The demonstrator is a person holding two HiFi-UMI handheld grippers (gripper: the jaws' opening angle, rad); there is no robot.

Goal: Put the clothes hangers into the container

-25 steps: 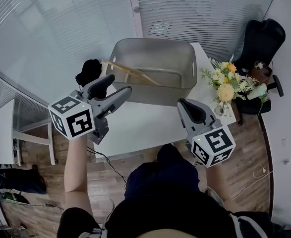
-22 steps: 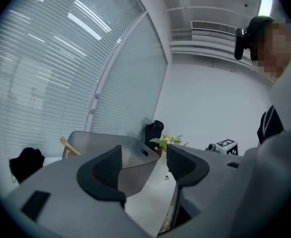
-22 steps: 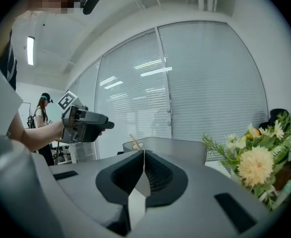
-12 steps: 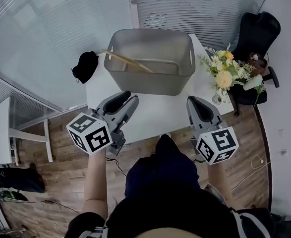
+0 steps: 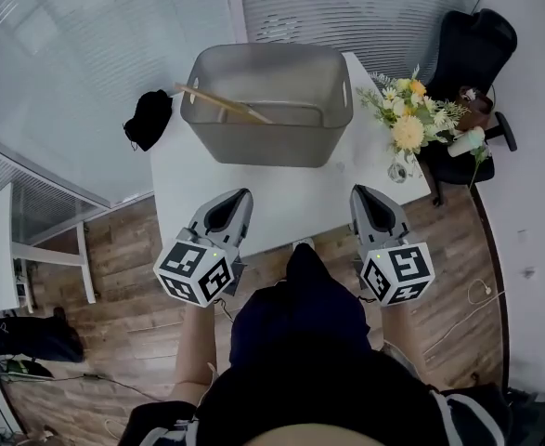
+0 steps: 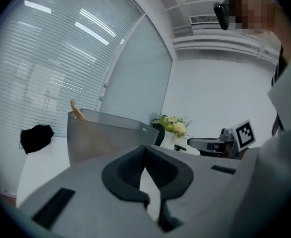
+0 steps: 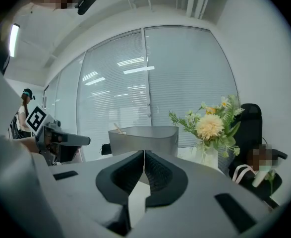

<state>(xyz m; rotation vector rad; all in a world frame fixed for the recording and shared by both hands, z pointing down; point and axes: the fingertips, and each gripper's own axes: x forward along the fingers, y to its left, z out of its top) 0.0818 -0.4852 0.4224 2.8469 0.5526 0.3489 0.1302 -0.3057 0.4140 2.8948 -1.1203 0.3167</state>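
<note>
Head view: wooden hanger lies inside grey container on table, long axis approx. 10–4 o'clock, its 10 o'clock end poking over the rim. It sits at 12 o'clock from both grippers, well apart. The left gripper is nearer that end. Left fingers have just closed, nothing betw. them. Right gripper fingers are also together, empty. Both point approx. level toward 12, at table's near edge.

left gripper: grey shell, black-white marker cube | right gripper: same | fingers: dark pads | clothing: dark top
</note>
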